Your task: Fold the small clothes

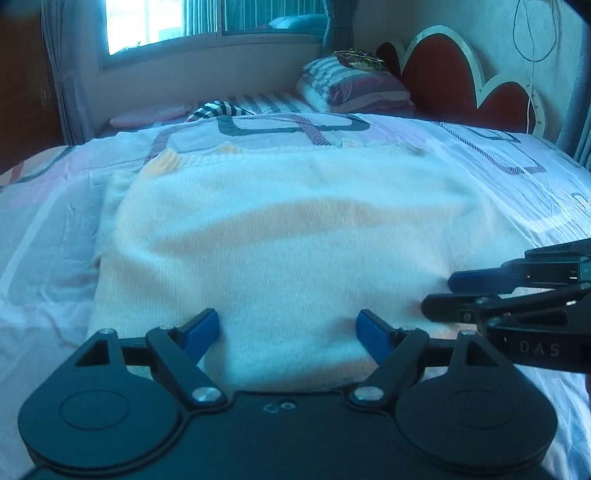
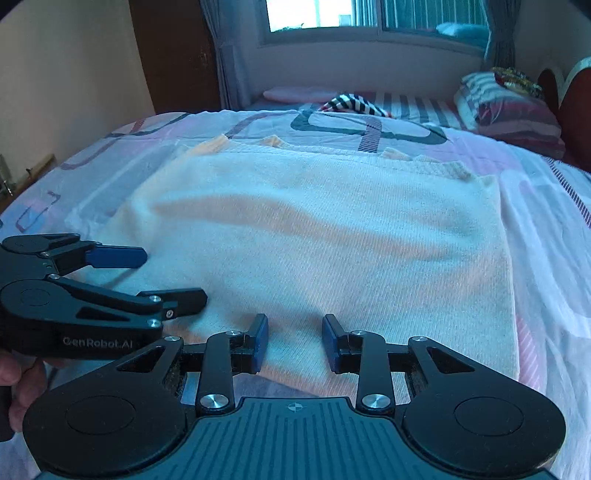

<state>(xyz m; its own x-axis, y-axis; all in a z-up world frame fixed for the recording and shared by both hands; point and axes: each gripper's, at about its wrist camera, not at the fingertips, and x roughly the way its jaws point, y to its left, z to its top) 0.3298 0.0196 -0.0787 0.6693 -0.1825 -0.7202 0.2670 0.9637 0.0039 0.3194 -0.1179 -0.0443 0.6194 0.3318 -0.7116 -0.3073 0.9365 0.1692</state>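
Observation:
A white knit garment (image 1: 288, 236) with pale orange bands lies flat on the bed; it also shows in the right wrist view (image 2: 332, 236). My left gripper (image 1: 288, 332) is open, low over the garment's near edge, with nothing between its blue pads. It also shows in the right wrist view (image 2: 173, 277) at the left. My right gripper (image 2: 295, 341) is open over the near edge, empty. It also shows in the left wrist view (image 1: 436, 291), entering from the right beside the left one.
The bed sheet (image 1: 498, 177) is white and pink with dark loop patterns. Striped pillows (image 1: 354, 86) and a red headboard (image 1: 443, 77) stand at the far right. A striped cloth (image 2: 351, 103) lies beyond the garment. A window (image 2: 369, 14) is behind.

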